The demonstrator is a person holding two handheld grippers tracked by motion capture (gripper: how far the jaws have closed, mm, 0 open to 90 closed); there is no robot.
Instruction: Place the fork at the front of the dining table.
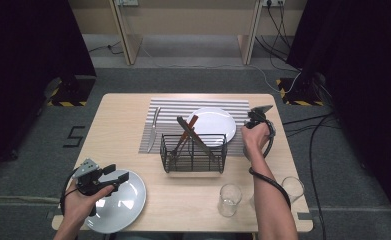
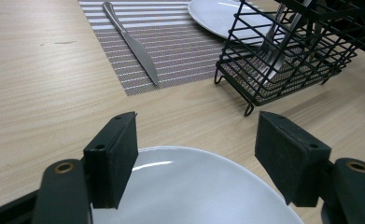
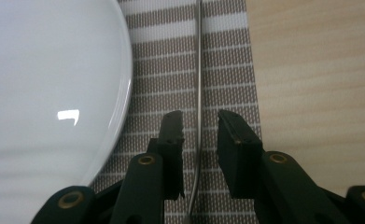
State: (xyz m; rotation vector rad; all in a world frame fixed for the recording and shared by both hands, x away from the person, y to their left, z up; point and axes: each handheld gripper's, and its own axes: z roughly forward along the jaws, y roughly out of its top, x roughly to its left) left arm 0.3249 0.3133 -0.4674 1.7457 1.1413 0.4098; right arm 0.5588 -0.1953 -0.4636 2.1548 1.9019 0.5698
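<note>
Pale wood covers the table [image 1: 123, 120] in the high view, with a striped placemat [image 1: 170, 107] in the upper middle of the frame carrying a white plate [image 1: 215, 122] and a knife [image 1: 154, 127] at its left edge. A black wire basket [image 1: 194, 152] with cutlery standing in it sits at the centre, and two glasses [image 1: 230, 199] stand at lower right. At lower left the left gripper [image 1: 114, 176] hovers over a second white plate [image 1: 125, 202], jaws apart; at right of centre the right gripper [image 1: 253, 119] points down at the mat's right edge. From the left gripper view, the left gripper [image 2: 196, 154] has its jaws spread wide over the near plate [image 2: 194, 186] at the bottom of the frame, holding nothing, with the knife [image 2: 133, 44] at upper centre and the basket [image 2: 287, 51] at upper right. From the right gripper view, the right gripper [image 3: 200, 135] straddles a thin metal utensil handle [image 3: 199, 70] lying on the placemat [image 3: 227, 79], its jaws on either side with small gaps, not yet clamped; the plate [image 3: 45, 88] lies at left.
</note>
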